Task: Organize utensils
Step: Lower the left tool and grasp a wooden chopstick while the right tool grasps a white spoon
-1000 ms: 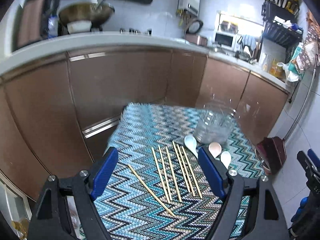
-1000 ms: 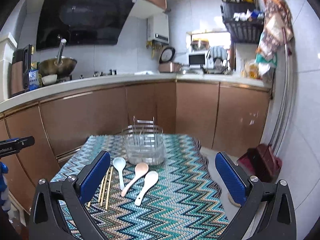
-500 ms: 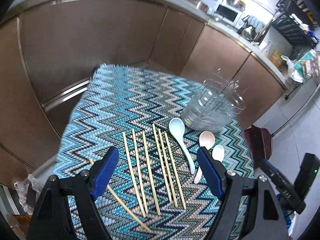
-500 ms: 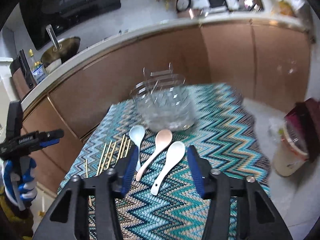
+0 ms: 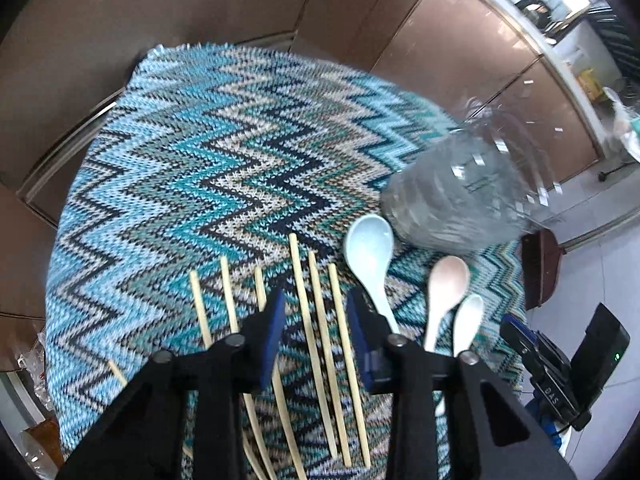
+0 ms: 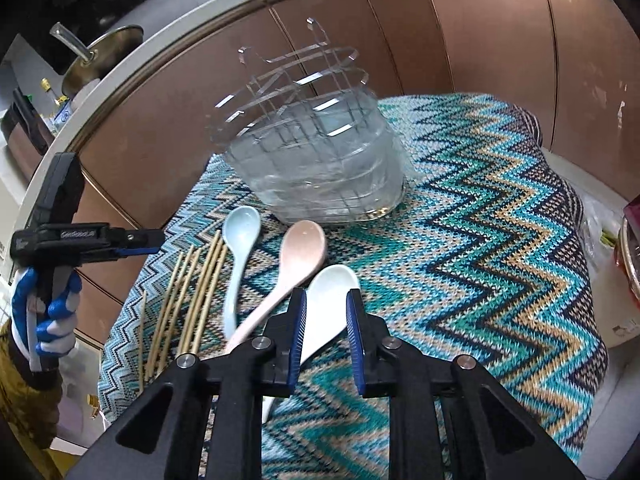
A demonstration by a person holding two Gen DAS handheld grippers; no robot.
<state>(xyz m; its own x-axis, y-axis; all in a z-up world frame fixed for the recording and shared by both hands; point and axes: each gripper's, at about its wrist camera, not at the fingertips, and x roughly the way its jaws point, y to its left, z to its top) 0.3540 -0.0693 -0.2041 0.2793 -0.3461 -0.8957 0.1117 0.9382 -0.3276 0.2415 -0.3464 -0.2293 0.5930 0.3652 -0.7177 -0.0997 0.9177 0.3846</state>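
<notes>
Several wooden chopsticks (image 5: 298, 264) lie side by side on the zigzag cloth (image 5: 200, 152). My left gripper (image 5: 316, 312) hovers over them, jaws closing, three sticks showing in the gap and the pads not touching them. To their right lie a pale blue spoon (image 5: 368, 244), a pink spoon (image 5: 448, 280) and a white spoon (image 5: 470, 312), in front of a clear slatted holder (image 5: 460, 200). My right gripper (image 6: 327, 316) is low over the white spoon (image 6: 334, 286), jaws closing, the spoon's bowl in the narrow gap. The pink spoon (image 6: 304, 244) and blue spoon (image 6: 242, 224) lie to its left.
The clear holder (image 6: 328, 168) stands at the table's far side before brown cabinets (image 6: 480, 40). A gloved hand (image 6: 44, 320) holds the left gripper at the left edge. A wok (image 6: 100, 56) sits on the counter. A dark red dustpan (image 5: 540, 268) is on the floor at right.
Both grippers dropped toward the table and tilted downward. Their jaws narrowed from wide open, the left over the chopsticks, the right over the white spoon.
</notes>
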